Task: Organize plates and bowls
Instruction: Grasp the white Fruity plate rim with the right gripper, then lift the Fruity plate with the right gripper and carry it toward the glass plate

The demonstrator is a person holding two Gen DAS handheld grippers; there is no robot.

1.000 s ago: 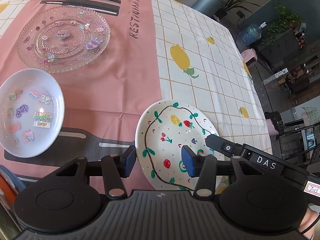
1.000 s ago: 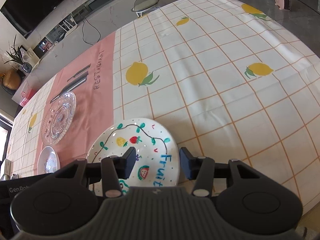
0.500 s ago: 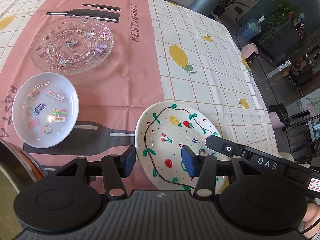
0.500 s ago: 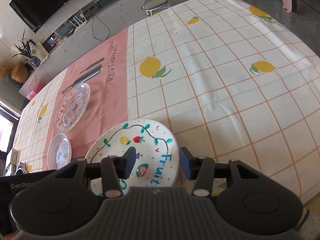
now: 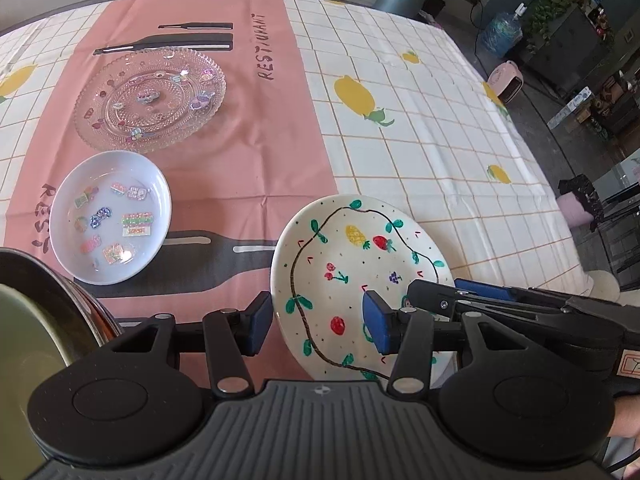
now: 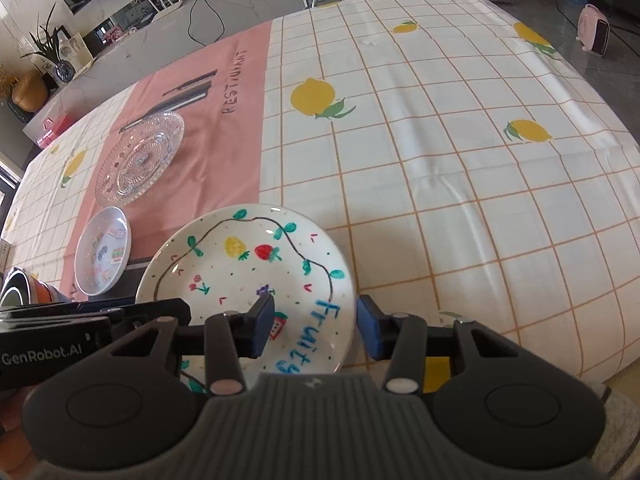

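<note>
Left of the painted fruit plate (image 5: 352, 256) on the tabletop (image 5: 420, 128), the left wrist view alone shows a metal pot rim (image 5: 76, 300); only the right wrist view shows the plate's lettering. Both claws tilt steeply down: the left claw (image 5: 318, 322) released astride the plate's left rim, the right claw (image 6: 314, 326) astride its right rim, jaws just narrowed, not gripping.

Text I can make out: "RESTAURANT" in dark caps on the pink runner (image 5: 224, 148), w/ a cut-off "REST" again near its left end. "Fruity" in blue marker on the painted plate (image 6: 248, 280). "GenRobot.AI" on the left gripper (image 5: 318, 322) body, seen from the right cam.
</note>
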